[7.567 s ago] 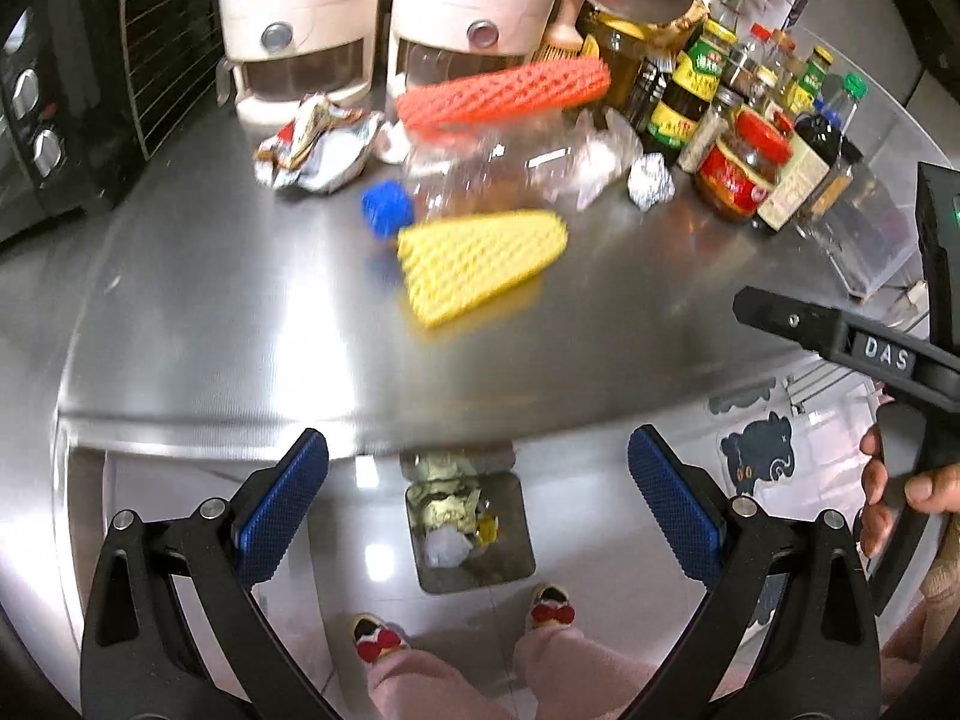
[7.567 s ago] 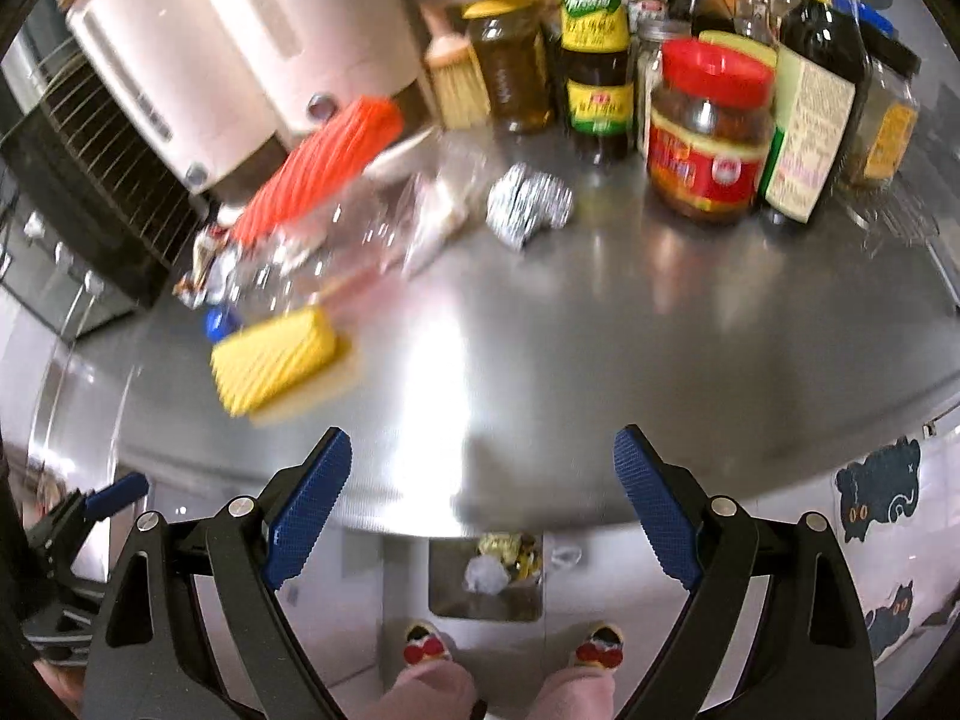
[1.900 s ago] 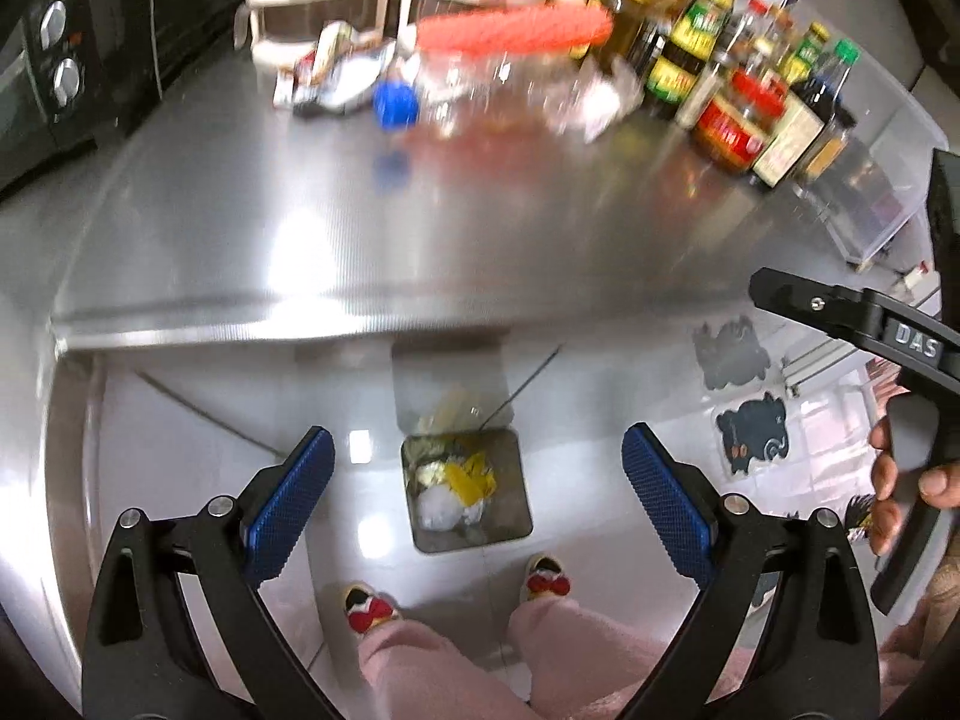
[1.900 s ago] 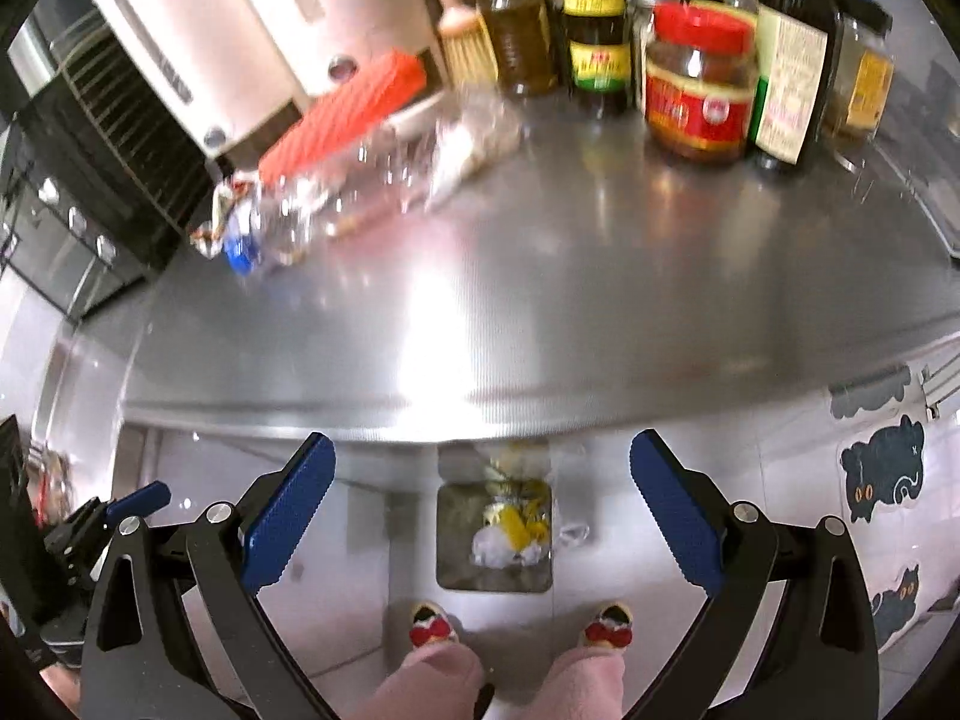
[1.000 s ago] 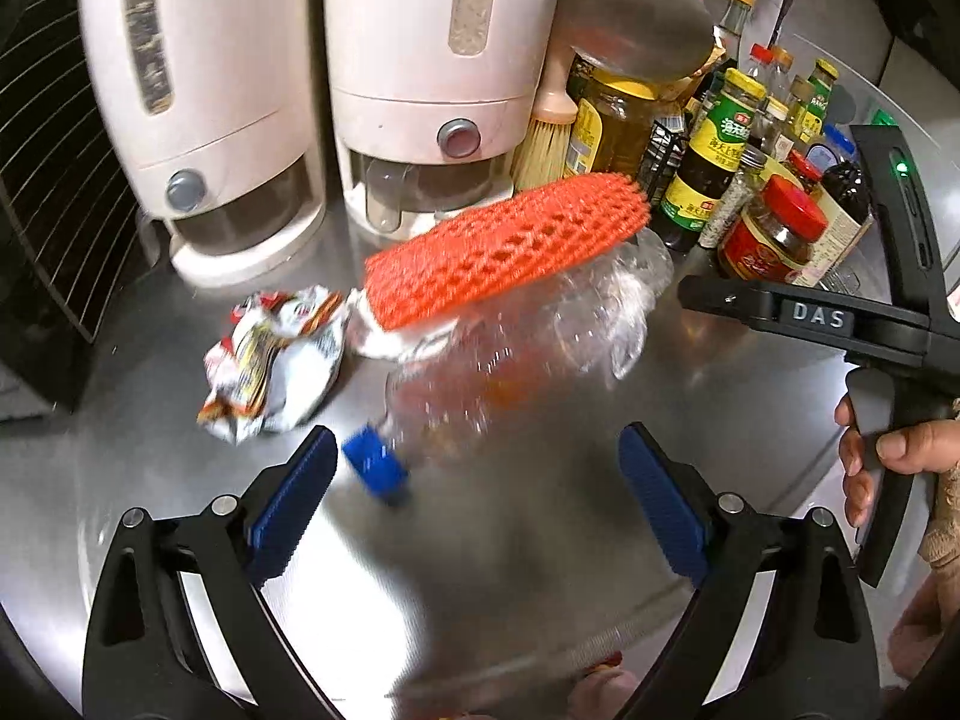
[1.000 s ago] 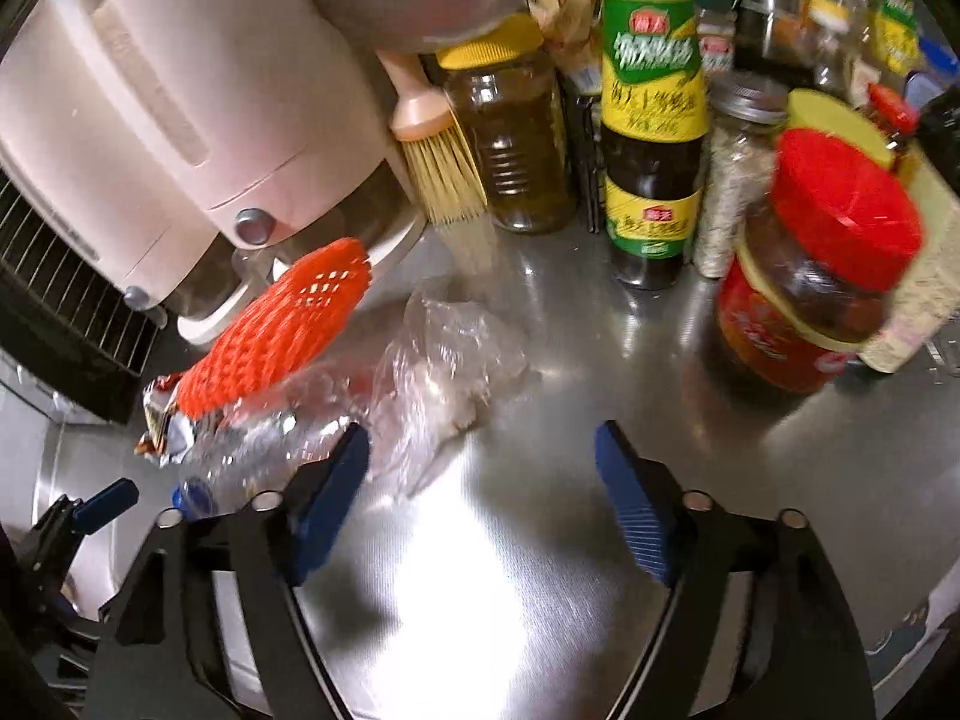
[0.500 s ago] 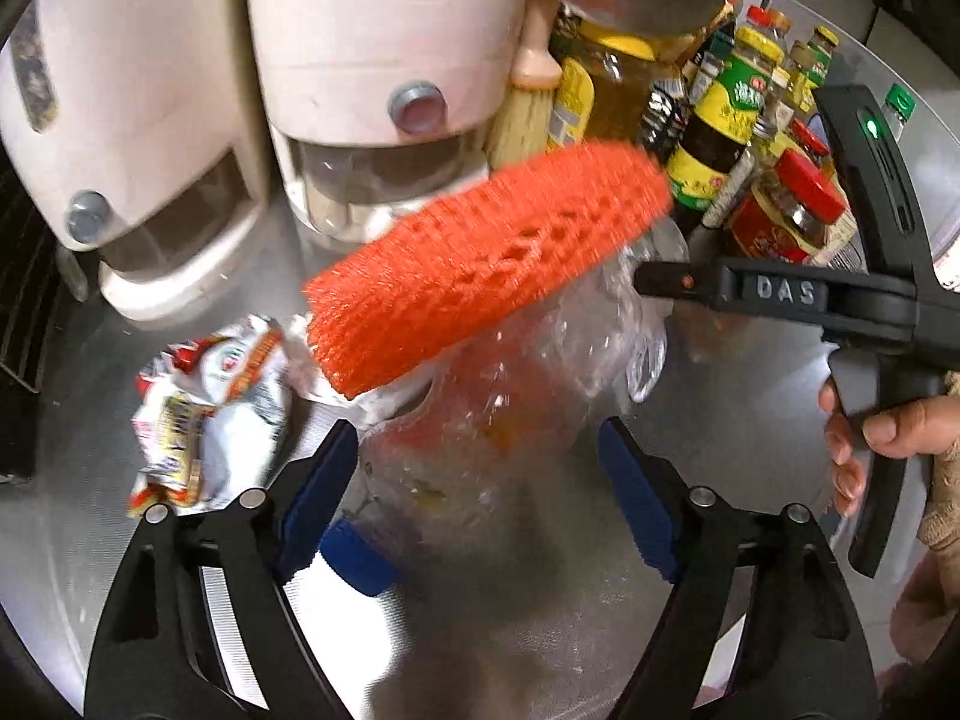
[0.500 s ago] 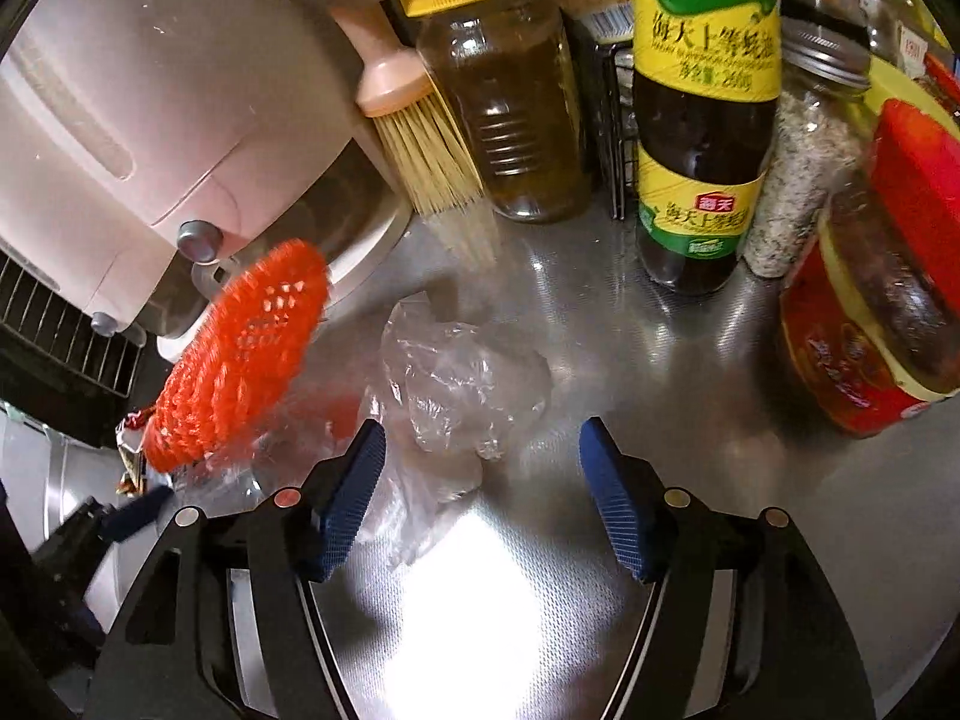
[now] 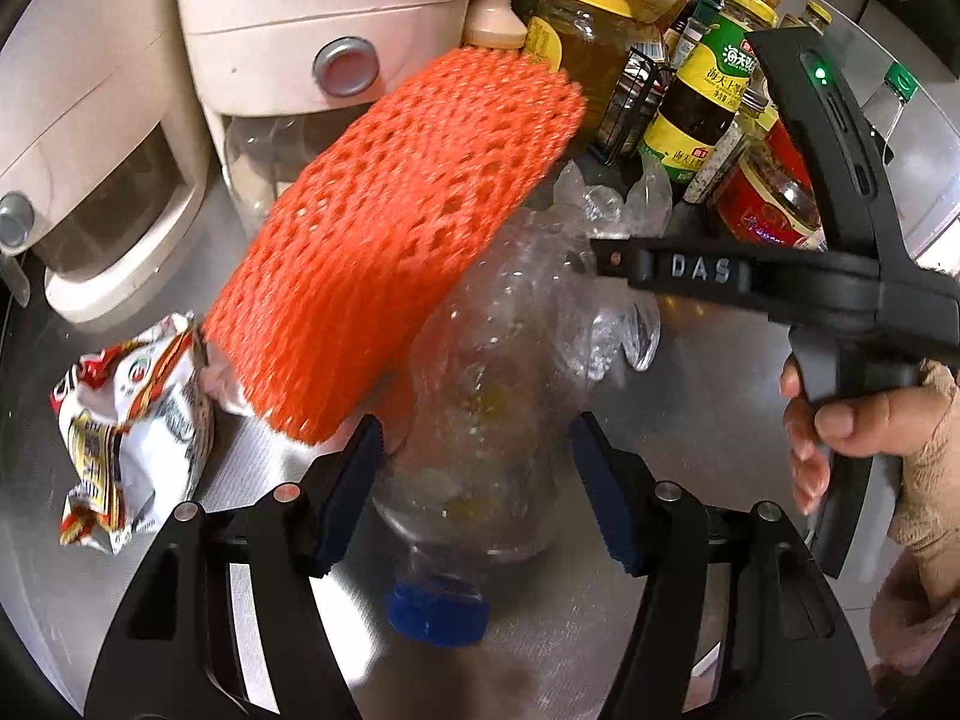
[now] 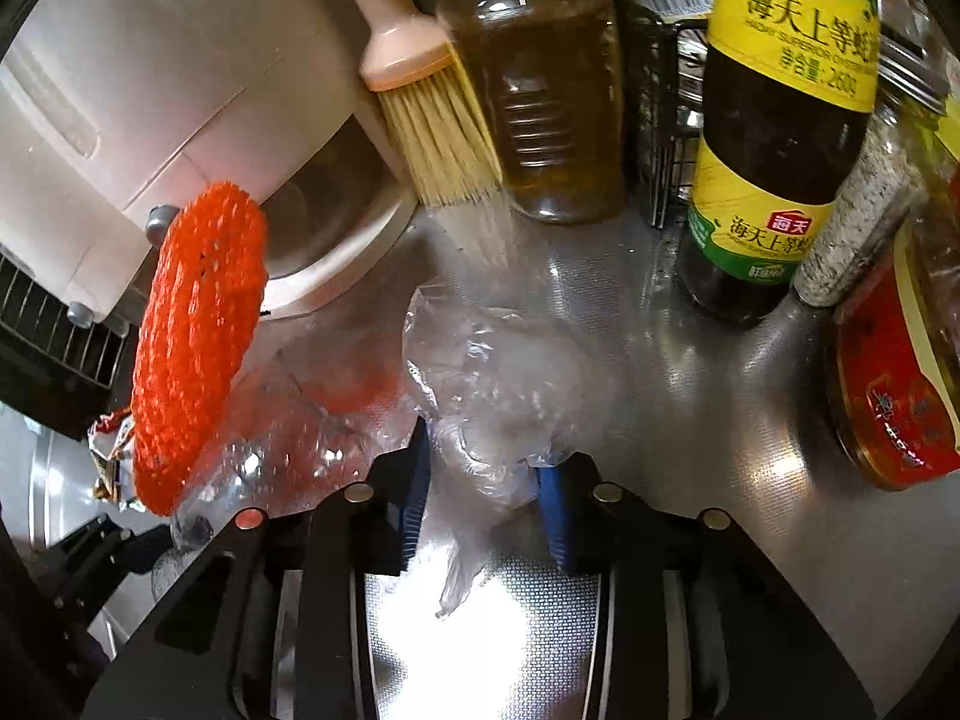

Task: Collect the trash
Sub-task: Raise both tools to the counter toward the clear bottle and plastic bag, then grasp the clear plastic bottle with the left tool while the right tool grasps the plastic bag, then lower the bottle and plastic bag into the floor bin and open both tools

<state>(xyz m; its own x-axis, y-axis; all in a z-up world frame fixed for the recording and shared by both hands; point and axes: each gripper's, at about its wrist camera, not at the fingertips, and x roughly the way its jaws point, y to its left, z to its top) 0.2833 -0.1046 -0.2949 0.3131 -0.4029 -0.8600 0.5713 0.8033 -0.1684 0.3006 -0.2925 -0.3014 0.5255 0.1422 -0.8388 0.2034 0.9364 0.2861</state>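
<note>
A crushed clear plastic bottle (image 9: pixel 480 414) with a blue cap (image 9: pixel 437 606) lies on the steel counter (image 9: pixel 708 384). My left gripper (image 9: pixel 474 468) is open, its pads on either side of the bottle's neck end. An orange foam net (image 9: pixel 396 228) rests over the bottle; it also shows in the right wrist view (image 10: pixel 195 348). A crumpled snack wrapper (image 9: pixel 129 420) lies to the left. My right gripper (image 10: pixel 483 492) is shut on a crumpled clear plastic bag (image 10: pixel 492 396); the bag also shows in the left wrist view (image 9: pixel 618 324).
Two pink-white appliances (image 9: pixel 288 42) stand at the back left. A pink-handled brush (image 10: pixel 432 120), an oil jar (image 10: pixel 540 90), sauce bottles (image 10: pixel 780 108) and a red-lidded jar (image 10: pixel 894 384) crowd the back right.
Both grippers moved forward onto the trash. My left jaws narrowed around the bottle. My right jaws closed on the plastic bag.
</note>
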